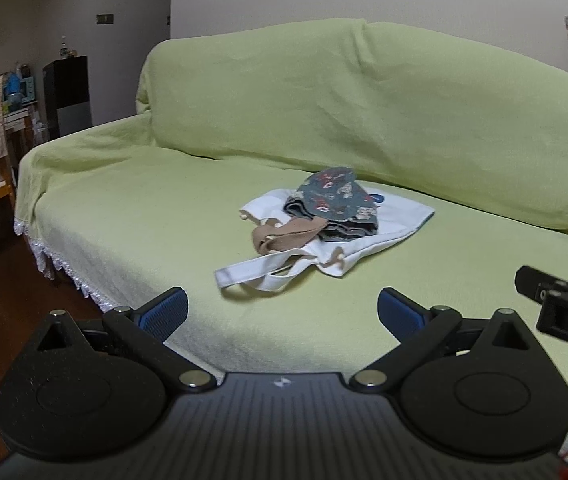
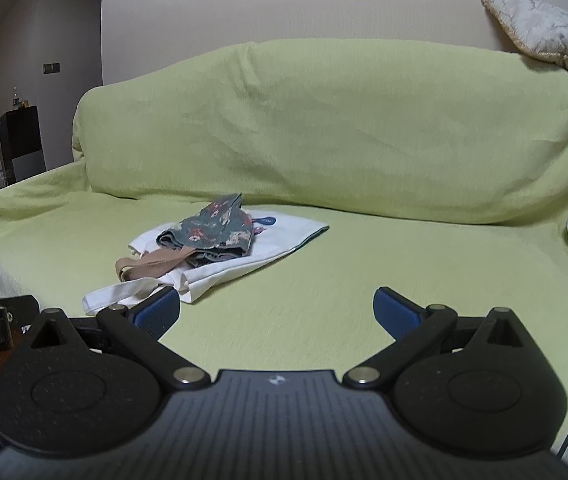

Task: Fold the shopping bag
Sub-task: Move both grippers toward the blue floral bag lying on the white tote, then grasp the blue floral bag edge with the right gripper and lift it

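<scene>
Both the left gripper [image 1: 282,310] and right gripper [image 2: 276,308] are hovering with fingers apart. The white shopping bag [image 1: 367,246] (limp, light cloth) is lying on the sofa [image 1: 204,216] beneath a floral bag [image 1: 333,196]; its corners are probably offering the best hold.

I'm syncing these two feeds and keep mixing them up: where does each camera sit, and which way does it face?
Left wrist: on the left gripper, facing the green-covered sofa and the bags; its own open fingers show, with the right gripper at the right edge.
Right wrist: on the right gripper, facing the same sofa from further right; its open fingers show, with the cushion.
Shared: white bag under floral bag.
</scene>
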`<action>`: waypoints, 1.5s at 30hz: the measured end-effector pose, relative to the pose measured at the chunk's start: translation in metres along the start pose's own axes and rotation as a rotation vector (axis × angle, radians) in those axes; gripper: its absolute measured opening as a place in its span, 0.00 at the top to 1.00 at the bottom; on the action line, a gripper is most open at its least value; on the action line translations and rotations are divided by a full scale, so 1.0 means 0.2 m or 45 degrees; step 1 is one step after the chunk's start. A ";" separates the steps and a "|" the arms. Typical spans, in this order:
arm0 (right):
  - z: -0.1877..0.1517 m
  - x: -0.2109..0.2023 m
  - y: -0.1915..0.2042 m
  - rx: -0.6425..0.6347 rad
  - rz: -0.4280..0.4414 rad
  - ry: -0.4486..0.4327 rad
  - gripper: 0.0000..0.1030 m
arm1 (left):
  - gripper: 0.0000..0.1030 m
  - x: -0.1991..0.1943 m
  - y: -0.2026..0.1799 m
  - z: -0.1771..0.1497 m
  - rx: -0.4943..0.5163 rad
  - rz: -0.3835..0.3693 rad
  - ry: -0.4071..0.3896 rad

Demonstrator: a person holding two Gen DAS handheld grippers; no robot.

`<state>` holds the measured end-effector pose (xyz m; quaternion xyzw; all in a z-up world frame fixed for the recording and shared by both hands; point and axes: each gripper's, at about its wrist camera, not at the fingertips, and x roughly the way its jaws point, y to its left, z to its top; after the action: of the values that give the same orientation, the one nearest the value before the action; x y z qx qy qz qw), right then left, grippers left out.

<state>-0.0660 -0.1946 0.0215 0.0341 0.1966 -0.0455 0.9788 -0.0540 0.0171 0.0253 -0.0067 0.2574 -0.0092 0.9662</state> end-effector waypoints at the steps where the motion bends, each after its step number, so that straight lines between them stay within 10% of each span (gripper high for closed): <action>1: 0.01 -0.01 -0.01 0.003 -0.003 -0.008 0.01 | 0.01 0.00 -0.01 0.00 0.004 -0.015 0.001; 16: 0.07 0.16 -0.19 0.152 -0.007 0.013 0.01 | 0.01 0.14 -0.15 0.04 0.184 0.140 -0.093; 35: -0.11 0.84 -0.24 0.288 0.203 0.314 0.01 | 0.01 0.89 -0.18 0.11 0.354 0.112 0.041; 45: -0.05 1.18 -0.09 0.059 0.246 0.234 0.01 | 0.01 1.19 -0.18 0.13 0.460 0.135 0.004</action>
<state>0.1447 -0.2299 -0.0792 0.0797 0.2801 0.0476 0.9555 0.1657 -0.0229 -0.0696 0.1807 0.2530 -0.0044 0.9504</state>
